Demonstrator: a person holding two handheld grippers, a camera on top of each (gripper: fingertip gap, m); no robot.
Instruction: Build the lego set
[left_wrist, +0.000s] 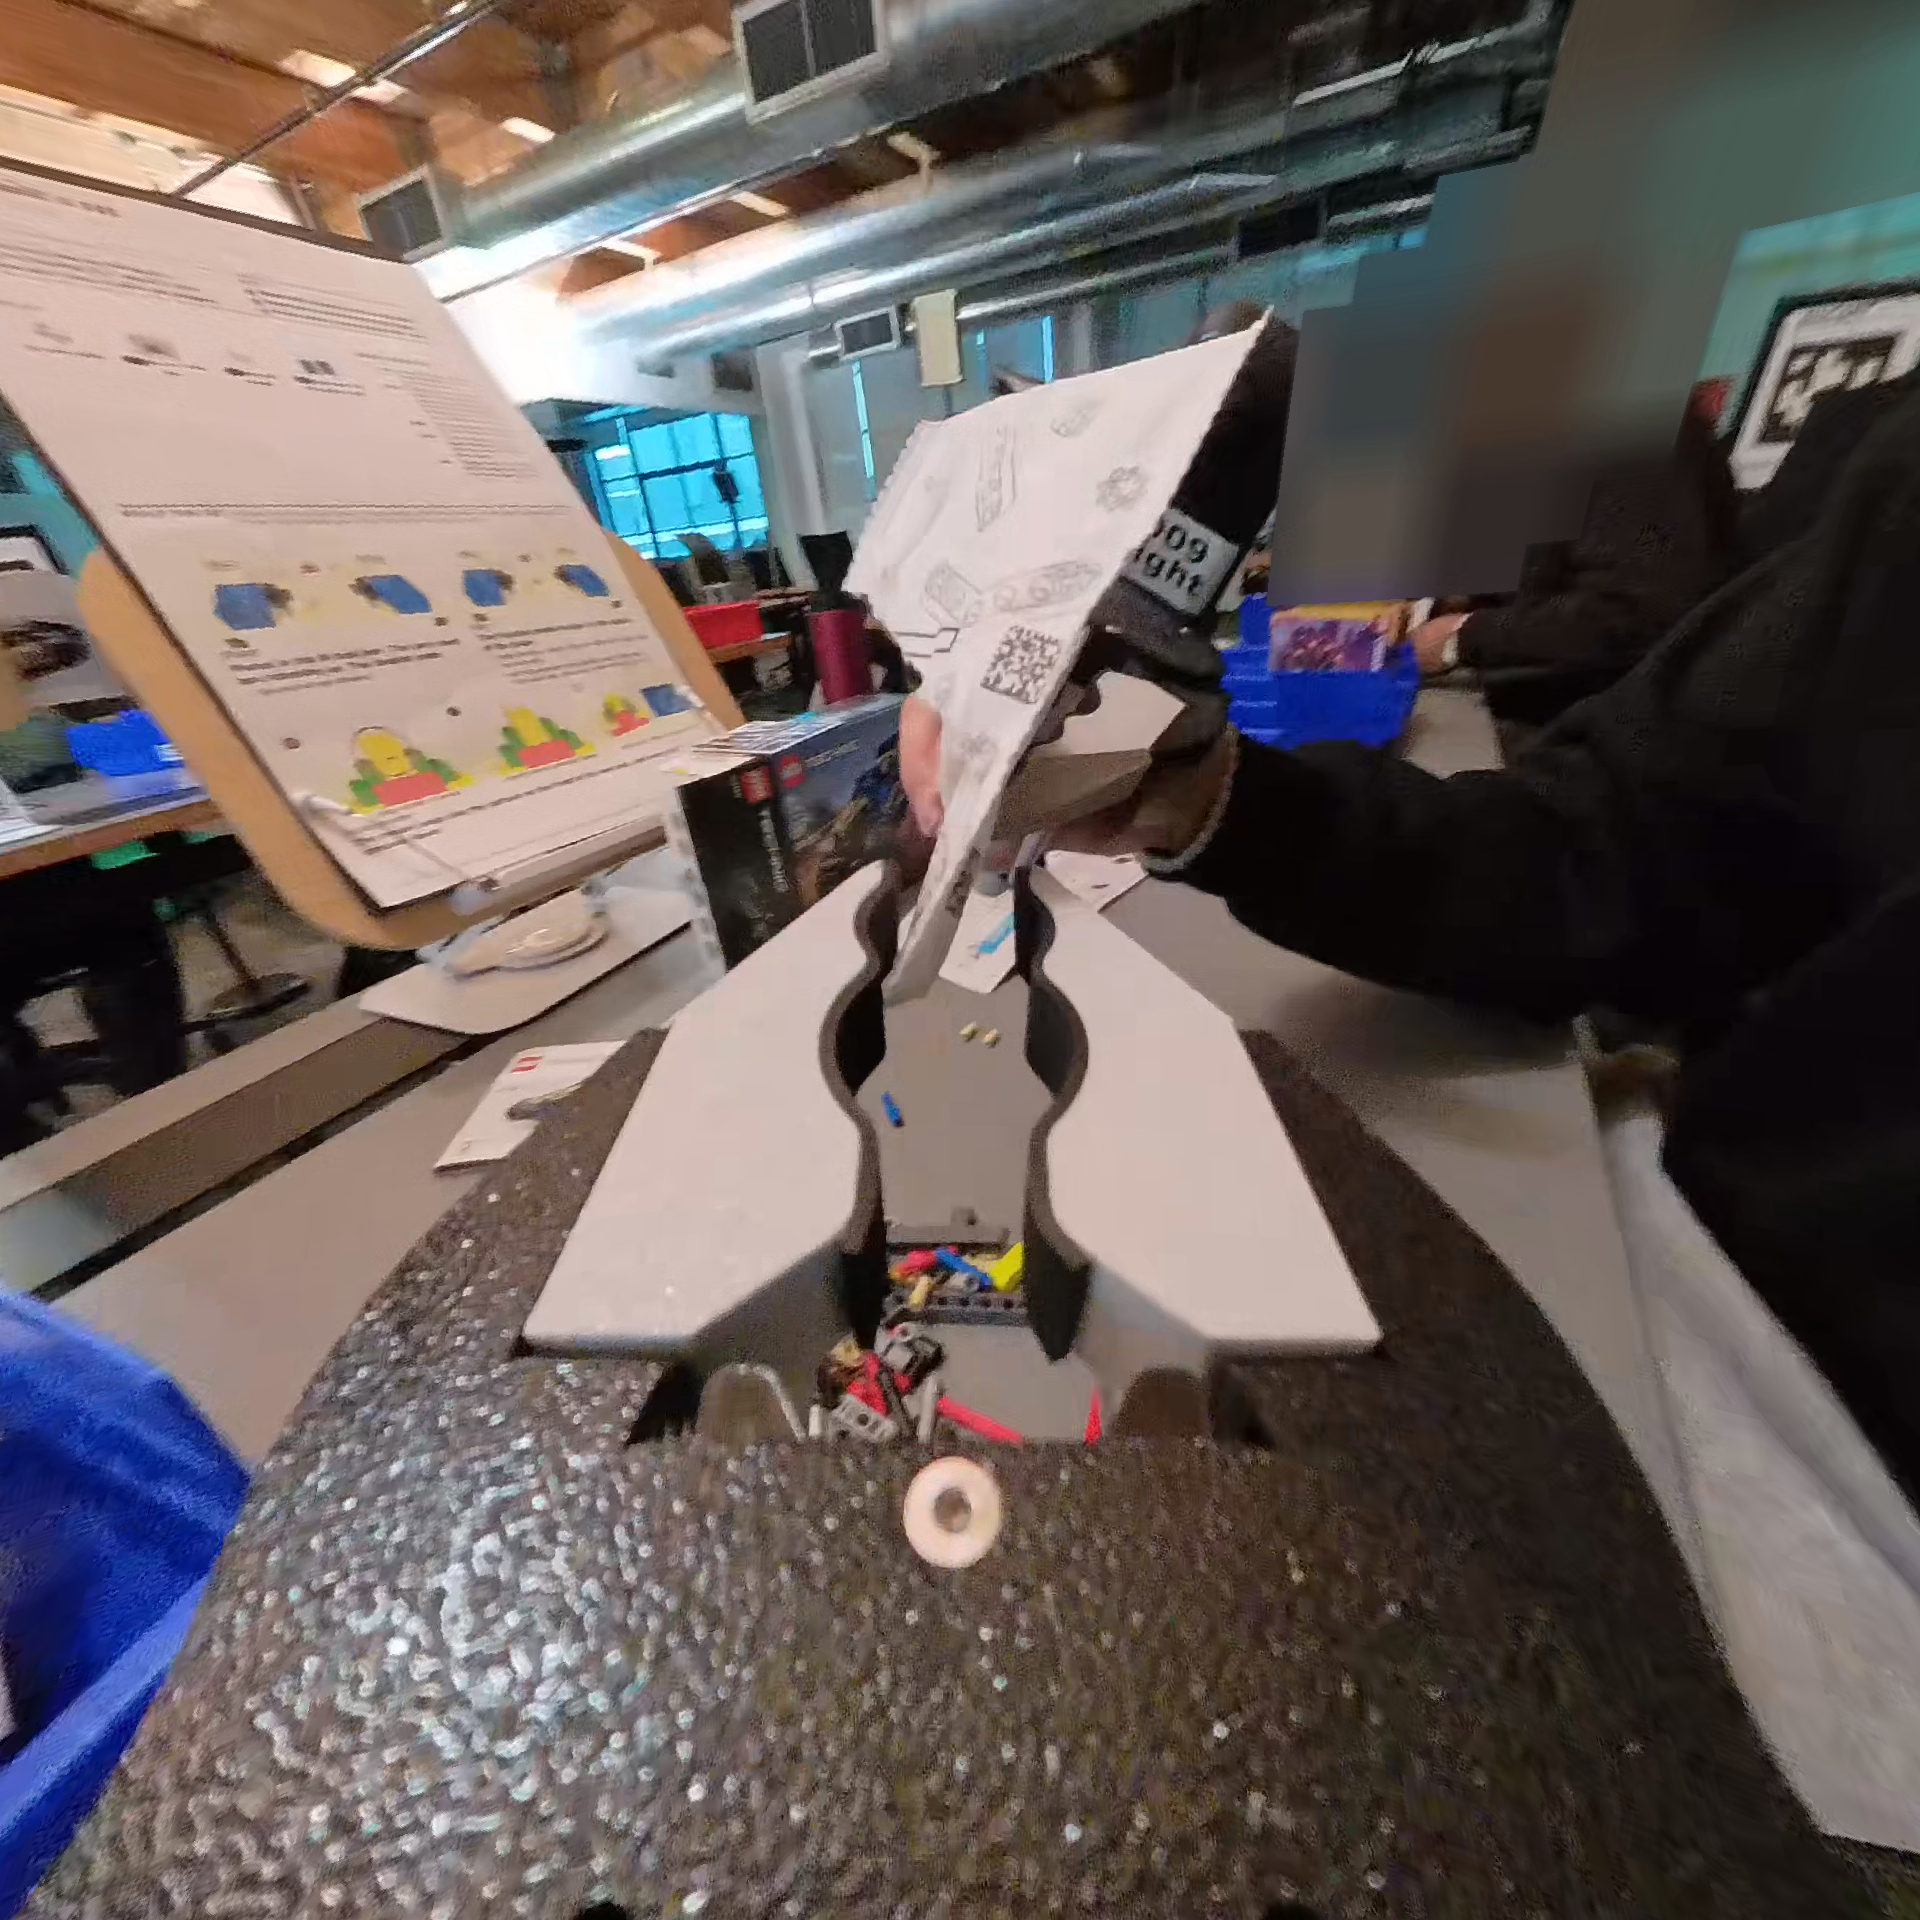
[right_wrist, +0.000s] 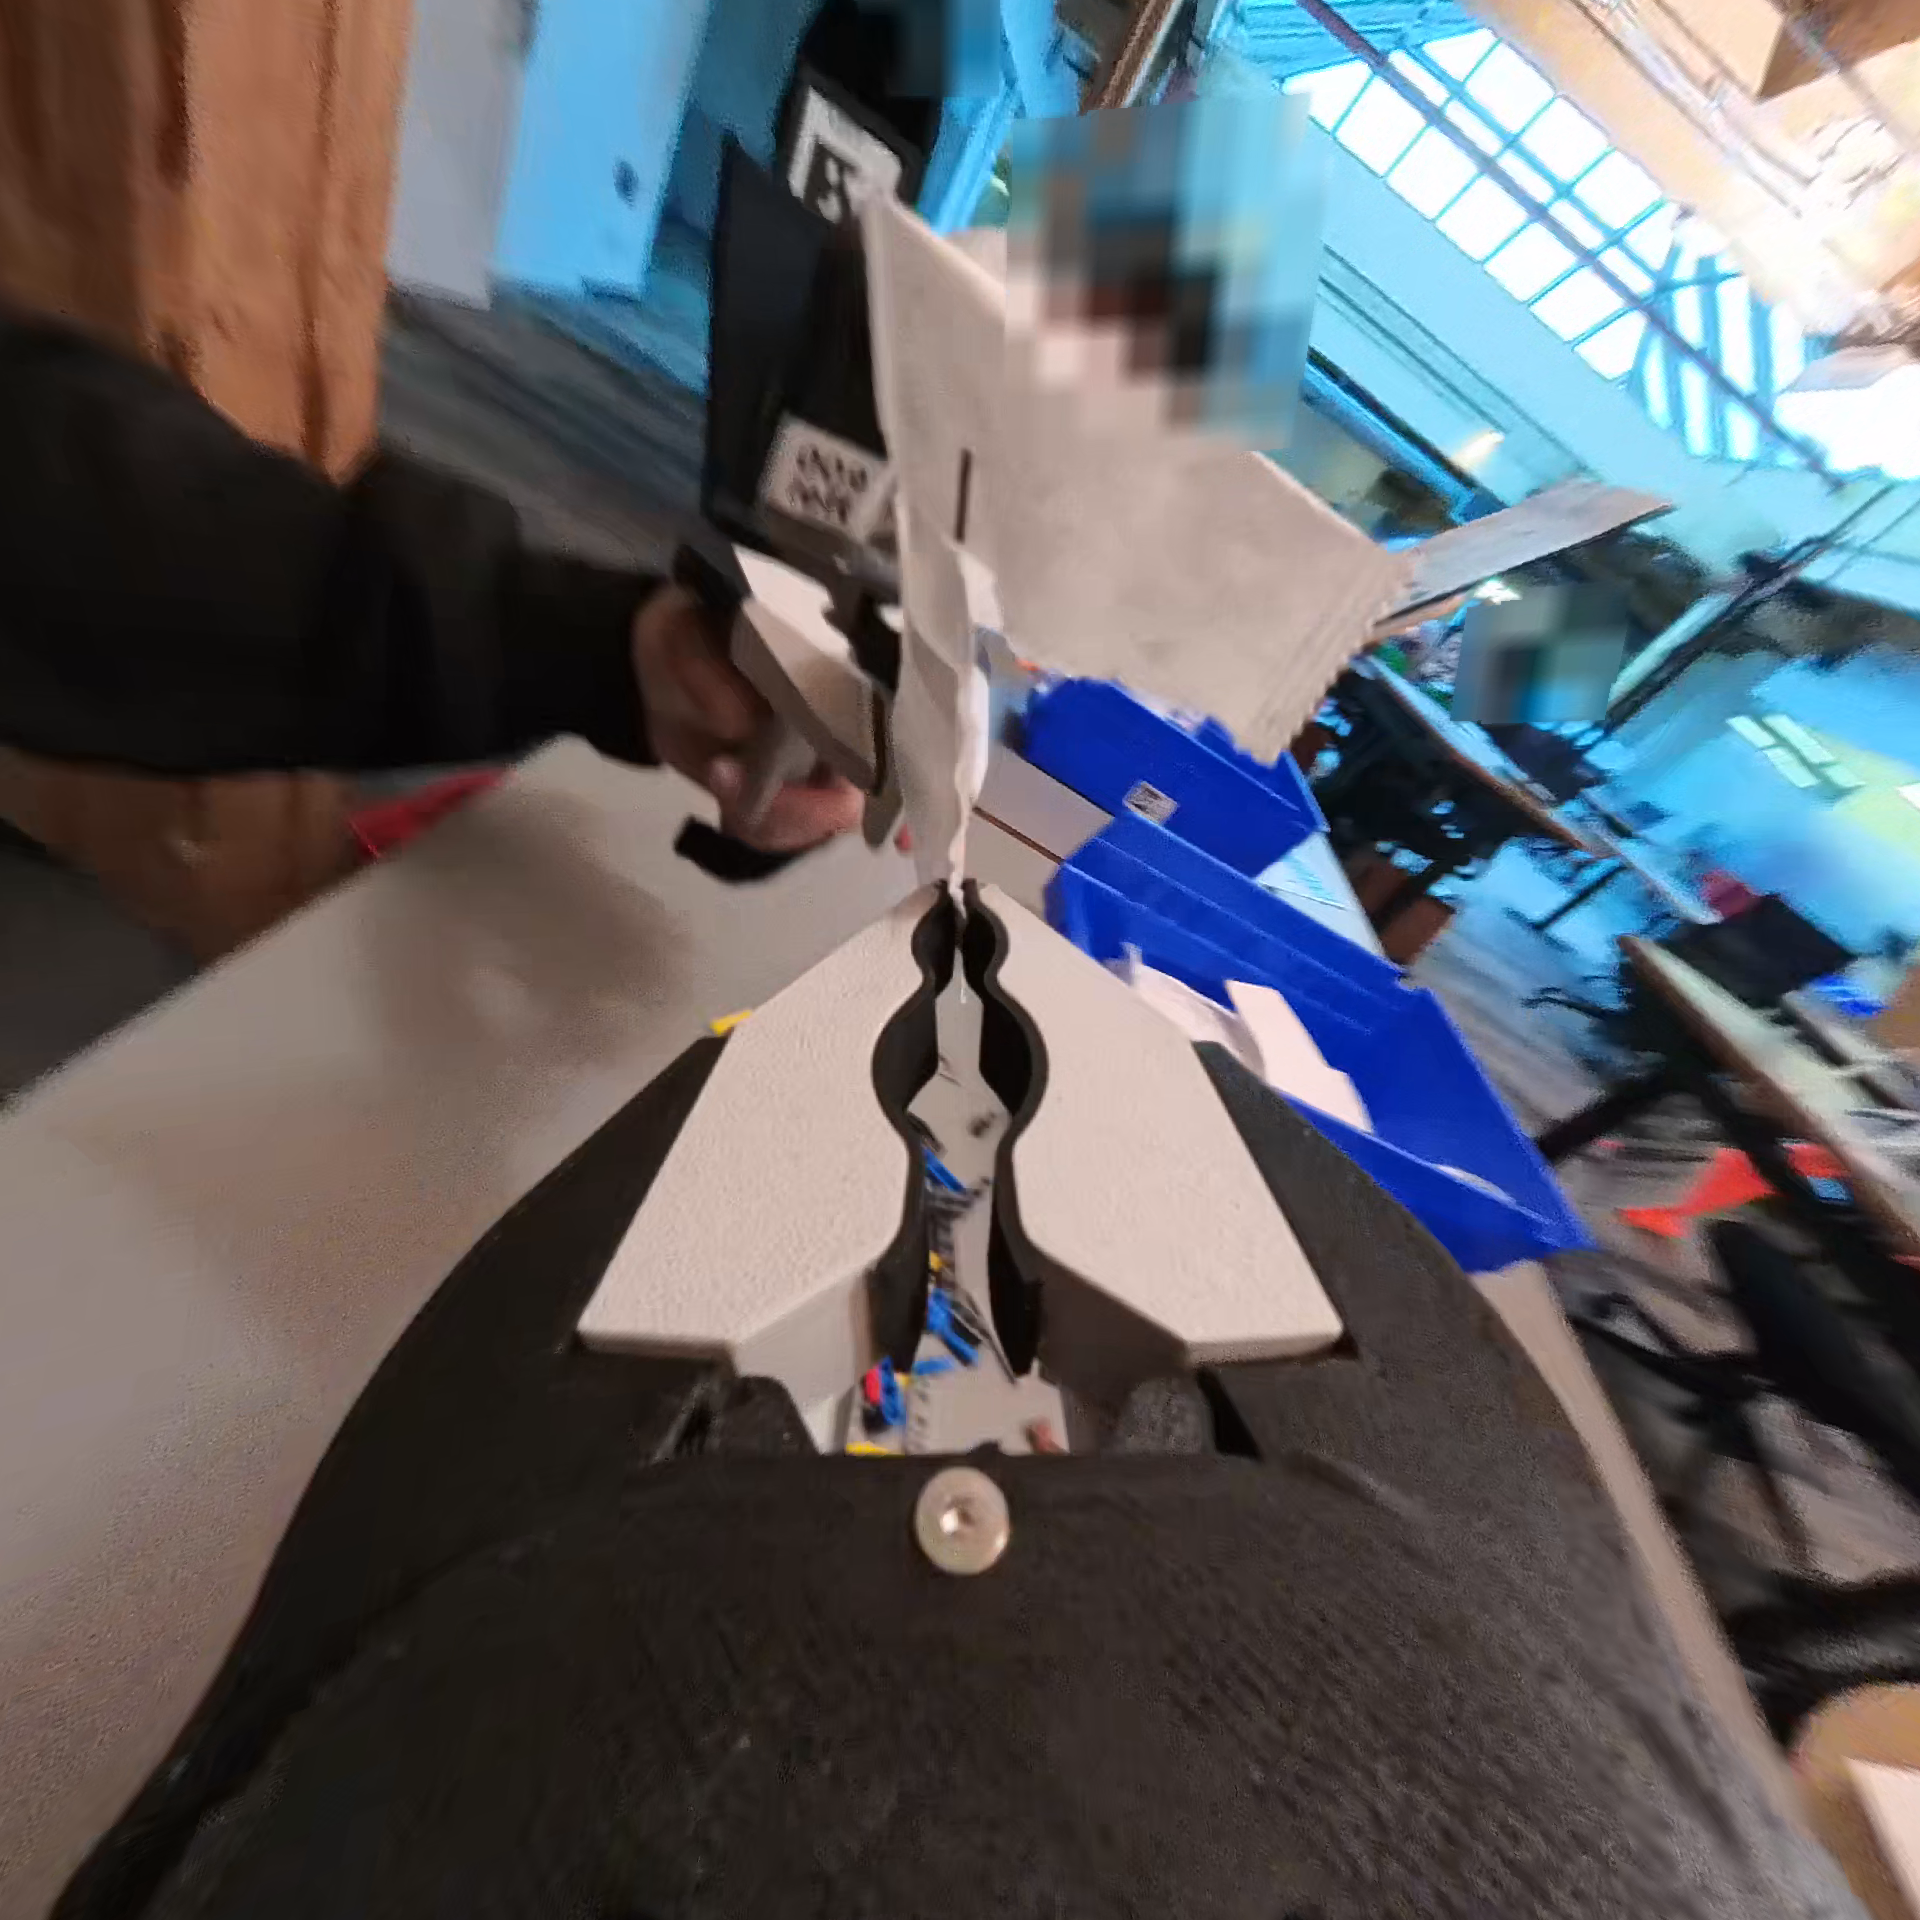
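Workshop ceiling ducts and timber beams run overhead, and rows of benches fade into blur at the far side. Nearer, a grey table (left_wrist: 1299, 1049) carries the work. On its far left a tilted board holds a printed instruction sheet (left_wrist: 312, 582) with coloured brick pictures, and just right of it lies a dark Lego box (left_wrist: 774, 821). Blue bins (right_wrist: 1247, 935) stand on the table's right side.

A white paper Lego bag (left_wrist: 997, 623) hangs in the air between both tools. The right gripper (right_wrist: 958, 902) has its jaws clamped together on the bag's lower edge. The left gripper (left_wrist: 951, 904) has its jaws apart, with the bag's bottom corner hanging in the gap between them; whether either finger touches the paper cannot be told.

Small loose Lego pieces (left_wrist: 935, 1309), red, blue, yellow and grey, lie scattered on the table beneath the left gripper.
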